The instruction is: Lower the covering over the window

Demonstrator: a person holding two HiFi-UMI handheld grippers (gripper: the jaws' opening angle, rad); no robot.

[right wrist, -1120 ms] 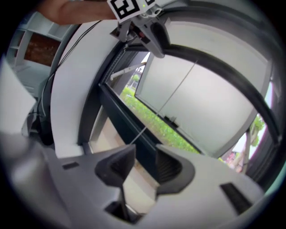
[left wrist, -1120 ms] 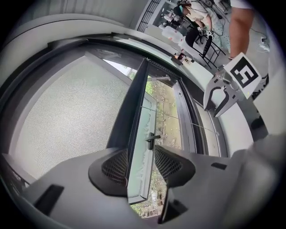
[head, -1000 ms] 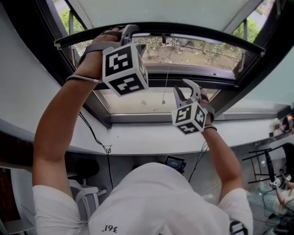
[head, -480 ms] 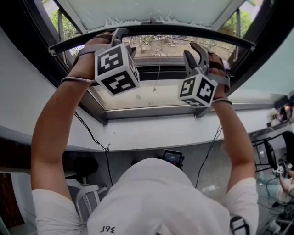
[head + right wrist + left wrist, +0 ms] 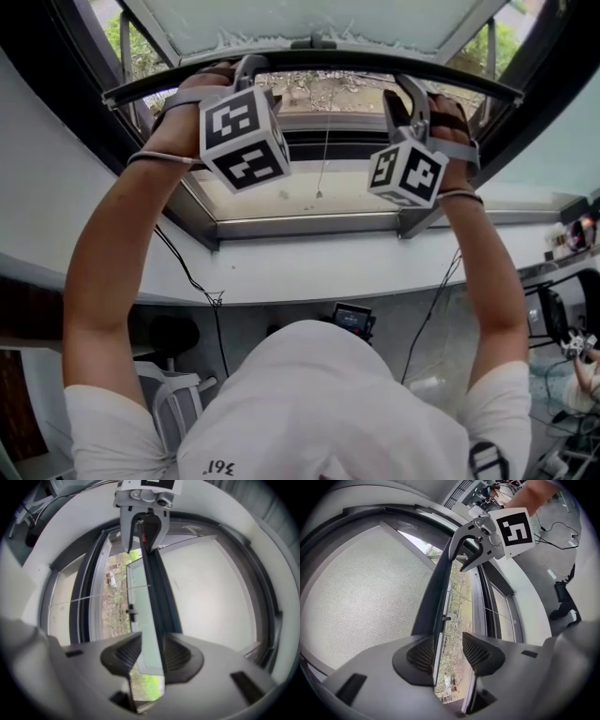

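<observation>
Daylit window (image 5: 281, 199) at twelve o'clock, blind's bottom bar (image 5: 319, 62) across it. Left gripper (image 5: 247, 67), eleven o'clock, straddles the bar, jaws wide. Right gripper (image 5: 409, 94), one o'clock, pinches it.

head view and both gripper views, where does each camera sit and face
Head view: on the person's head, facing the dark curved bottom bar of the white mesh window shade; both arms show.
Left gripper view: on the left hand-held gripper, along that bar toward the right hand-held gripper.
Right gripper view: the reverse; its jaws straddle the bar.
All share the bar.
</observation>
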